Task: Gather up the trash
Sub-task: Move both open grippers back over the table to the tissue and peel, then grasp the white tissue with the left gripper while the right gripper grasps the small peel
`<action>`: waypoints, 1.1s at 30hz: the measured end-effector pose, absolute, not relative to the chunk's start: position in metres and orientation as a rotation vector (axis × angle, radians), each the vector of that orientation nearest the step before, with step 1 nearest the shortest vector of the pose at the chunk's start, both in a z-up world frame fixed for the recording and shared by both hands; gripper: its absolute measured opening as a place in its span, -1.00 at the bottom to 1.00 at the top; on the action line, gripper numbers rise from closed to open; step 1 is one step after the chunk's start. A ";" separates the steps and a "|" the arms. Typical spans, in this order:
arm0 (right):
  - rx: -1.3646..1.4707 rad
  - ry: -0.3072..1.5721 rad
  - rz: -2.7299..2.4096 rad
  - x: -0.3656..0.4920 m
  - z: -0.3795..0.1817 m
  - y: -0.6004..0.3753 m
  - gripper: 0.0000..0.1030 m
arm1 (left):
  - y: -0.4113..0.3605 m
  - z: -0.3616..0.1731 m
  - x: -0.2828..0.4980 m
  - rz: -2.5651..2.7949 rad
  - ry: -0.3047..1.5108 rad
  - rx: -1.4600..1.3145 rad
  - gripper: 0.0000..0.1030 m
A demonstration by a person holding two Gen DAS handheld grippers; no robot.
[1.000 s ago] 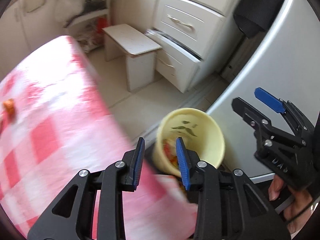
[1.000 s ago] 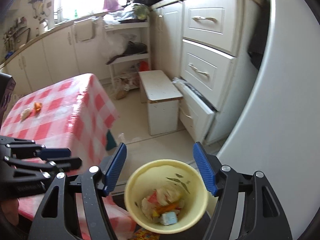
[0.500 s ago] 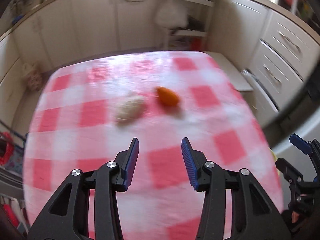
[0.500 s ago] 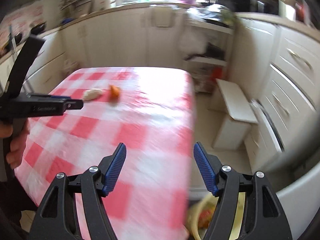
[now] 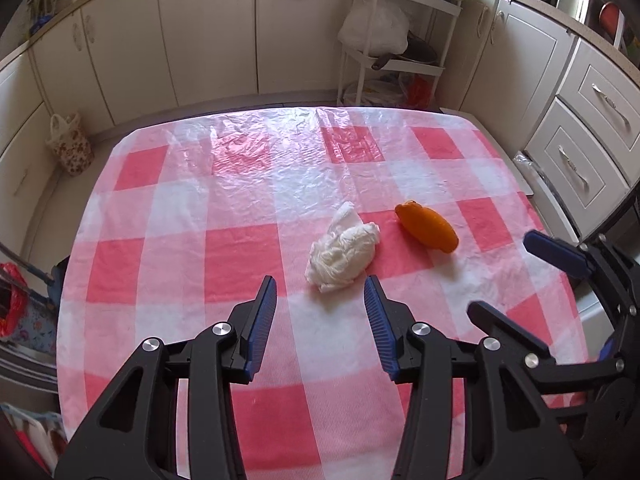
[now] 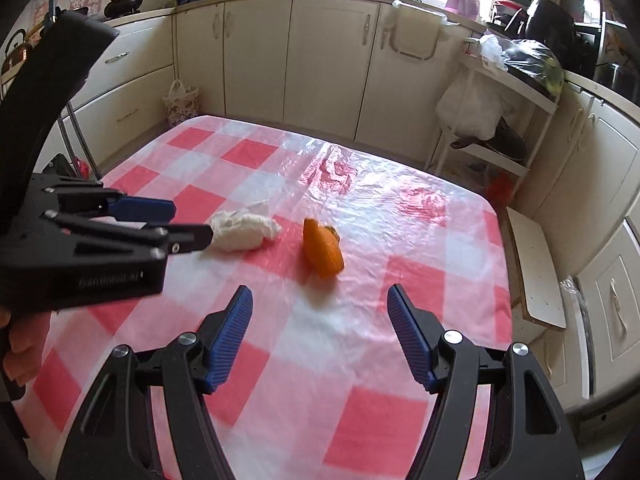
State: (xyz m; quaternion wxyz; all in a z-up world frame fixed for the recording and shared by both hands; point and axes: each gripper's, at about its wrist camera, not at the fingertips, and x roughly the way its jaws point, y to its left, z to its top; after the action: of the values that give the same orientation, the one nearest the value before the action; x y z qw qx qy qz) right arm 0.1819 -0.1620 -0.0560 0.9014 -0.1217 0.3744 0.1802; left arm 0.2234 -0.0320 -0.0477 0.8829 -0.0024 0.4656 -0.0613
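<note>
Checked tablecloth [image 5: 248, 256] under orange peel [image 5: 426, 229], long axis diagonal, beside crumpled tissue [image 5: 343, 255]

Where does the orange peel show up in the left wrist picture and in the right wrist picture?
Left wrist view: the orange peel lies right of centre on the checked tablecloth, just right of the crumpled white tissue.
Right wrist view: the peel sits near the centre, beyond the open right gripper.
Shared landmark: the tissue, immediately left of the peel in both views.
</note>
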 end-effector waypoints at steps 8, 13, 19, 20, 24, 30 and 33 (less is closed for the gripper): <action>-0.264 0.798 0.399 0.208 -0.063 -0.147 0.25 | -0.040 -0.059 0.248 -0.147 0.980 0.047 -0.15; -0.270 0.811 0.409 0.220 -0.068 -0.141 0.16 | -0.043 -0.063 0.258 -0.165 0.976 0.061 -0.15; -0.285 0.827 0.430 0.227 -0.073 -0.133 -0.06 | -0.040 -0.067 0.264 -0.163 0.981 0.050 -0.17; -0.286 0.828 0.432 0.228 -0.074 -0.132 -0.08 | -0.040 -0.067 0.264 -0.165 0.980 0.049 -0.19; -0.289 0.829 0.450 0.229 -0.074 -0.128 -0.35 | -0.041 -0.066 0.264 -0.182 0.978 0.044 -0.53; -0.277 0.835 0.470 0.227 -0.071 -0.129 -0.72 | -0.041 -0.062 0.259 -0.205 0.973 0.035 -0.63; -0.256 0.839 0.472 0.224 -0.069 -0.136 -0.74 | -0.038 -0.056 0.252 -0.216 0.968 0.014 -0.64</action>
State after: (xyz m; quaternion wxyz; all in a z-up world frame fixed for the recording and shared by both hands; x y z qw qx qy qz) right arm 0.2240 -0.1362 -0.0686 0.8784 -0.1227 0.4025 0.2265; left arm 0.2520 -0.0378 -0.0559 0.8796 0.0067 0.4642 -0.1035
